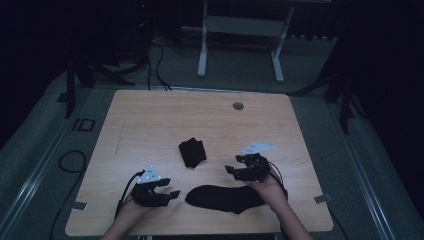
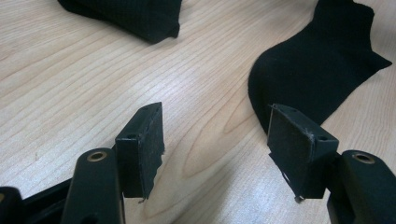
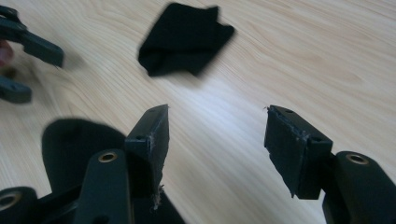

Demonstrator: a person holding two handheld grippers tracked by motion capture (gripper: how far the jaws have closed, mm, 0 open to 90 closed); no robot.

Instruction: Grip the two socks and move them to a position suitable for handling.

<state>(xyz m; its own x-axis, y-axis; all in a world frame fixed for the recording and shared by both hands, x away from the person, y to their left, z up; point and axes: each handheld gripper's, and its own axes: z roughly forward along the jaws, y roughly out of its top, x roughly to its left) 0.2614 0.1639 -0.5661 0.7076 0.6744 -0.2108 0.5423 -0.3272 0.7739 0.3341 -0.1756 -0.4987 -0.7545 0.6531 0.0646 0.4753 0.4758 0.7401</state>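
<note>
With both the left gripper (image 1: 169, 189) and right gripper (image 1: 233, 164) open and empty, the flat sock (image 1: 225, 197) lay near the table's (image 1: 150, 115) front edge, the folded sock (image 1: 192, 152) farther off, so a shallow pinch risked bunching the limp fabric.

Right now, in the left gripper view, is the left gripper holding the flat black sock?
No, the left gripper stands open over bare wood, and the flat black sock lies beyond its jaws.
</note>
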